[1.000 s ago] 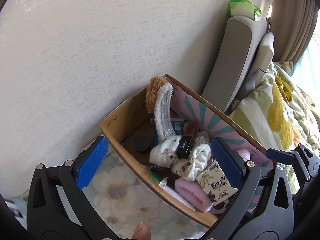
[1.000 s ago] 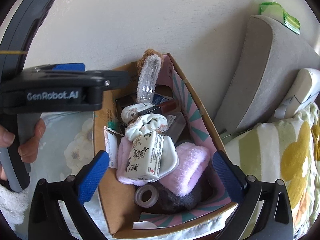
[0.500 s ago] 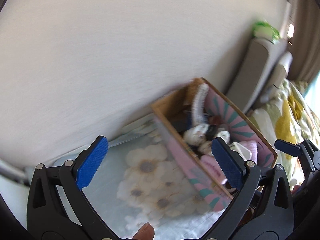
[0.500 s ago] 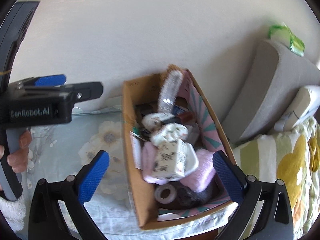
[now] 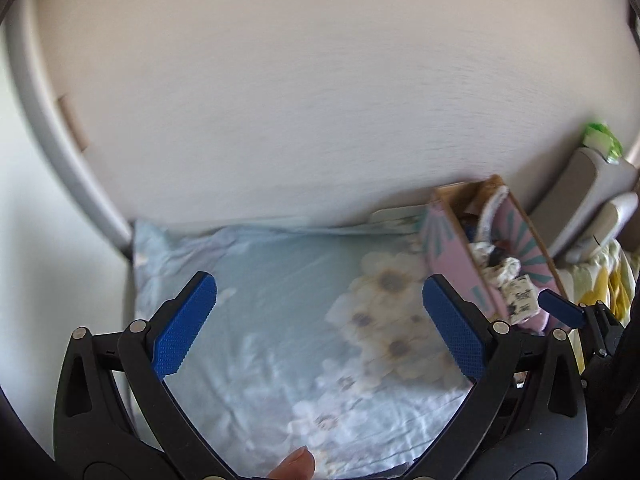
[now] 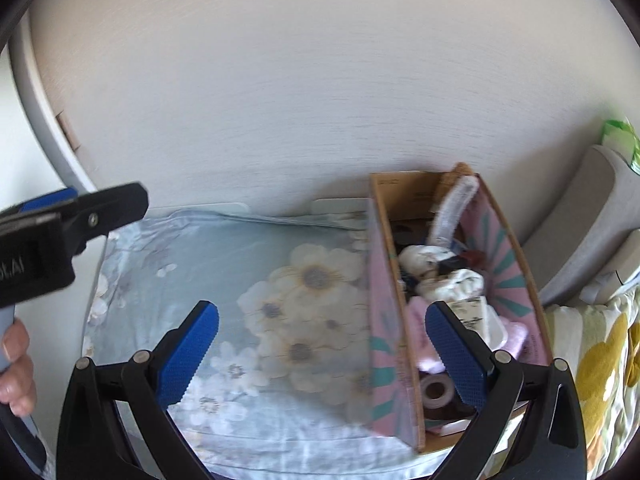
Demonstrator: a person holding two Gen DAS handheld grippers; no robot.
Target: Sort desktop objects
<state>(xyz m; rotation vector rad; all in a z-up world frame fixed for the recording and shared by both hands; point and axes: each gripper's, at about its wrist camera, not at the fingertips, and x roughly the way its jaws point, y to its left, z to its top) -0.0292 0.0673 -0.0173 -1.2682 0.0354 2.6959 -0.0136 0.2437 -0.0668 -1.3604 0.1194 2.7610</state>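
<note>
Cardboard box (image 6: 404, 196) full of small desktop things stands at the far right end of the counter (image 6: 224, 248), against the pale wall (image 6: 320, 80); its outer side is pink with teal rays. It lies just ahead and right of the right gripper (image 6: 322, 354), whose right blue pad overlaps the box's contents in that view. From the left gripper (image 5: 320, 328) the box (image 5: 452, 248) sits further off, ahead and to the right.

Inside the box I can make out a fluffy white headband (image 6: 452, 212) standing up at the far end, a white scrunchie (image 6: 460, 284) in the middle, a printed white packet (image 6: 480, 316), something soft and pink (image 6: 516, 336) and a roll of clear tape (image 6: 438, 394) at the near end.

Both grippers are spread wide with nothing between their blue pads. Each hangs over the flower-printed blue cloth (image 5: 288, 304) that covers the counter. The left one shows at the left edge of the right wrist view, a hand (image 6: 16, 364) wrapped round its handle.

To the right of the box are a grey padded headboard (image 6: 580, 232) and yellow-flowered bedding (image 6: 600, 364).
</note>
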